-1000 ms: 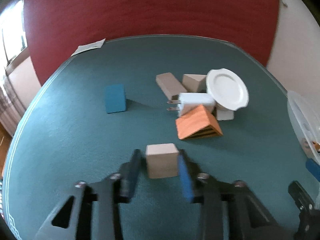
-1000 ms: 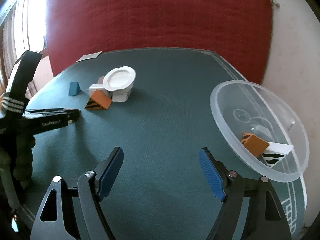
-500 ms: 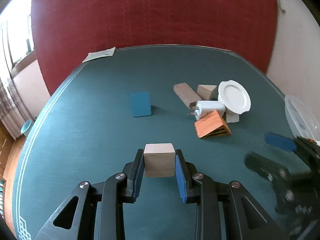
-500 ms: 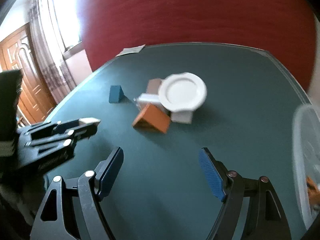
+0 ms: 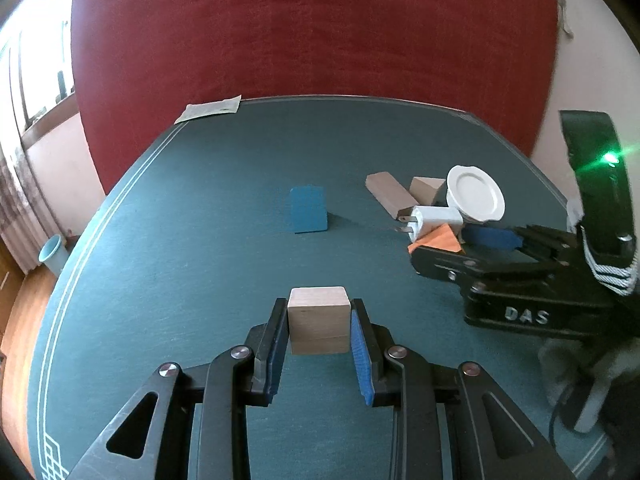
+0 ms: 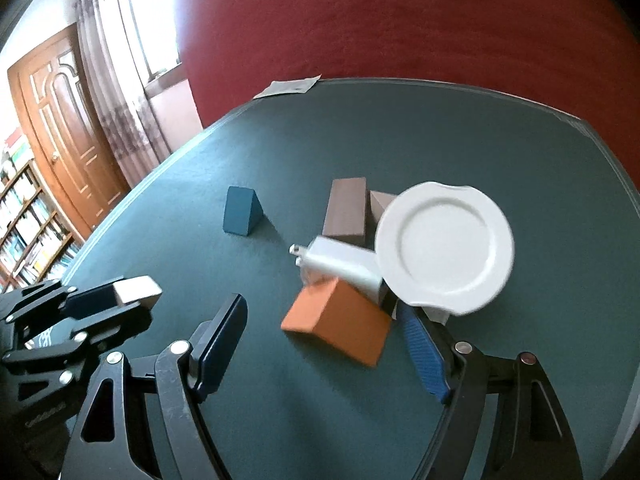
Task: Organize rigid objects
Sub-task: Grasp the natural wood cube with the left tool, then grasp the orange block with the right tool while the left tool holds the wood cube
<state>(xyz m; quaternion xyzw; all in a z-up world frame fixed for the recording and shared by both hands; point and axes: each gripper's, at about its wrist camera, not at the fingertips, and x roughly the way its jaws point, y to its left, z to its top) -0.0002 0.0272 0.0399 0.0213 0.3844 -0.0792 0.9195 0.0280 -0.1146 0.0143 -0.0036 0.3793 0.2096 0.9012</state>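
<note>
red wall stands behind a green worktop (image 5: pixel 200 264). left gripper (image 5: pixel 319 330) is clamped on a wooden cube (image 5: pixel 319 319), both pads pressed to its sides, held above the worktop at 6 o'clock. right gripper (image 6: pixel 320 344) has its fingers spread wide, with the orange wedge (image 6: pixel 338 326) just ahead between them. behind the wedge lie a white charger (image 6: pixel 344 266), a white plate (image 6: pixel 444 242) and a long wooden block (image 6: pixel 346 212), clustered and touching. blue wedge (image 6: pixel 241 211) stands apart at 10 o'clock of the cluster.
</note>
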